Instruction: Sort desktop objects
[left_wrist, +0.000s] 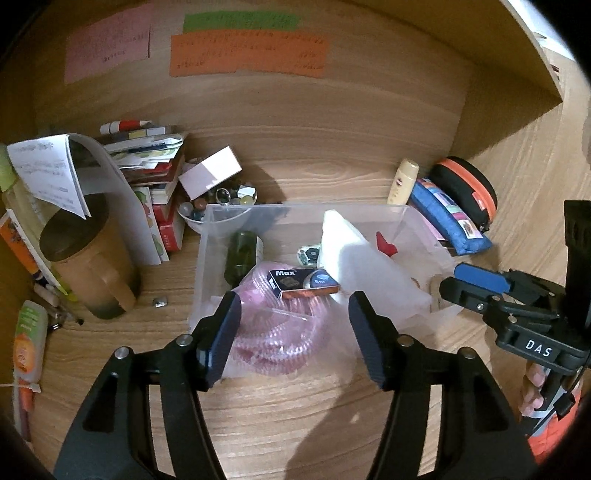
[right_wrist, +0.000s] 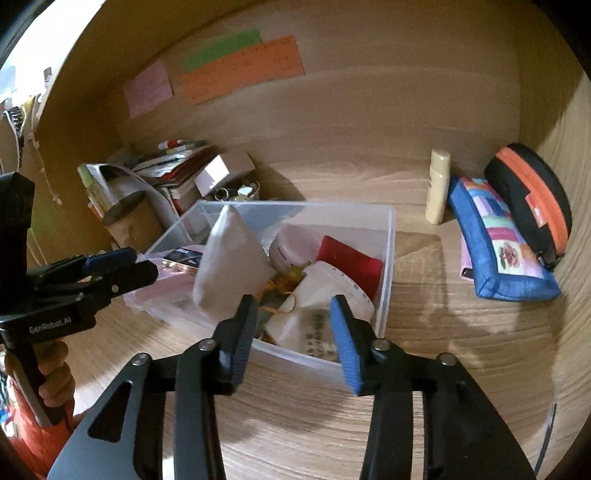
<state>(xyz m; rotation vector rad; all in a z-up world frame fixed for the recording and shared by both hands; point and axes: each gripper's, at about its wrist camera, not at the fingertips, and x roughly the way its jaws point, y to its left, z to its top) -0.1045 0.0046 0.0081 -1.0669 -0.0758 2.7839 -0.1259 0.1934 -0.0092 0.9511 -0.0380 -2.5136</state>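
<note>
Both grippers stood open in front of the clear bin on the wooden desk.

The left gripper (left_wrist: 291, 332) had its jaws apart over the pink coil (left_wrist: 273, 332), gripping nothing. The right gripper (right_wrist: 291, 332) was also open and empty, at the near wall of the bin (right_wrist: 388, 266). The bin was see-through plastic, rectangular and full: a white pouch (right_wrist: 229, 266), a red piece (right_wrist: 351, 264), a Max box (left_wrist: 303, 282). Behind it at right lay a blue case (right_wrist: 495, 243), and at left stood a brown mug (left_wrist: 92, 269).
</note>
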